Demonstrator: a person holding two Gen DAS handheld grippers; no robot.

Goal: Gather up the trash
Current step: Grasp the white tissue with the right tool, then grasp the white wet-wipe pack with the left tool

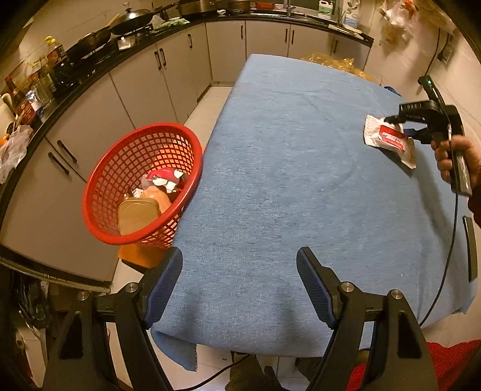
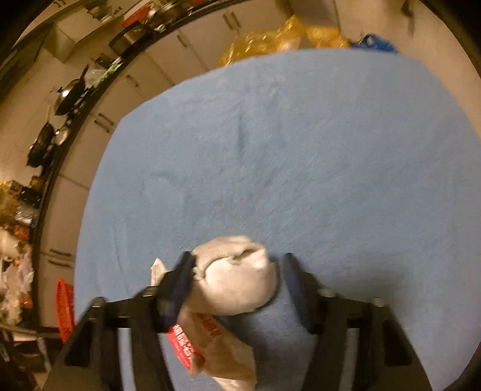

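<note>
A red basket (image 1: pixel 141 183) with wrappers inside stands left of the table, just beside its blue cloth (image 1: pixel 285 195). The left gripper (image 1: pixel 239 285) hangs wide open and empty over the cloth's near edge. At the right, the right gripper (image 2: pixel 234 270) straddles a crumpled white-and-red wrapper (image 2: pixel 234 279) lying on the cloth, its left pad touching it; whether the right pad touches is unclear.

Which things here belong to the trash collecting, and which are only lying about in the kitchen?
For the job:
- wrapper, white with a red label, on the blue cloth, between the right gripper fingers
- red basket beside the table, already holding trash
- left gripper, open, empty

Lying about:
- pans on the counter
- bottles
- yellow bags behind the table
</note>
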